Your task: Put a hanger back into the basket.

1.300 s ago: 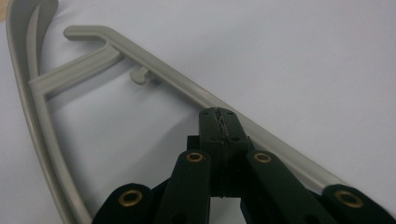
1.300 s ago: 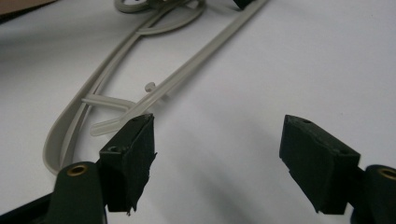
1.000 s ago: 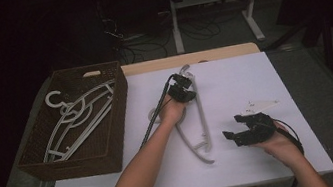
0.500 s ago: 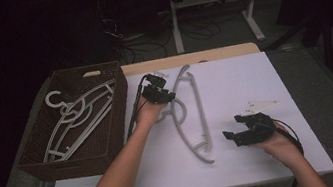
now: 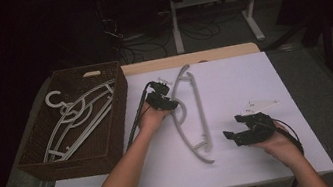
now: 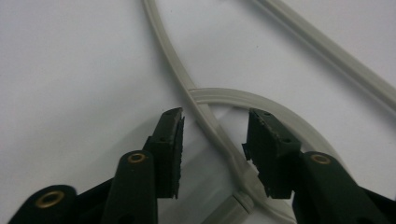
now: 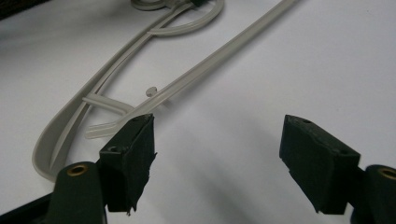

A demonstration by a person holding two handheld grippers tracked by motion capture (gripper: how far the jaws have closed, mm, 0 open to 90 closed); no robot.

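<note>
A grey plastic hanger (image 5: pixel 201 113) lies flat on the white table (image 5: pixel 233 83), its hook end towards the left. My left gripper (image 5: pixel 164 98) sits at that hook end. Its jaws have just been opening, and the hanger's neck (image 6: pixel 212 123) lies between the pads (image 6: pixel 172 149) without being pressed. My right gripper (image 5: pixel 239 131) rests near the table's front right, open, with nothing between its fingers. In the right gripper view the hanger (image 7: pixel 154 91) lies ahead and to the left of the right gripper (image 7: pixel 217 154).
A brown wicker basket (image 5: pixel 123 93) stands at the table's left edge with white hangers (image 5: pixel 77 118) inside. A desk frame and cables stand on the dark floor beyond the far edge. Bare tabletop stretches to the right of the hanger.
My left hand has moved left across the table and its jaws have gone from shut to open around the hanger's neck. The right gripper has kept still.
</note>
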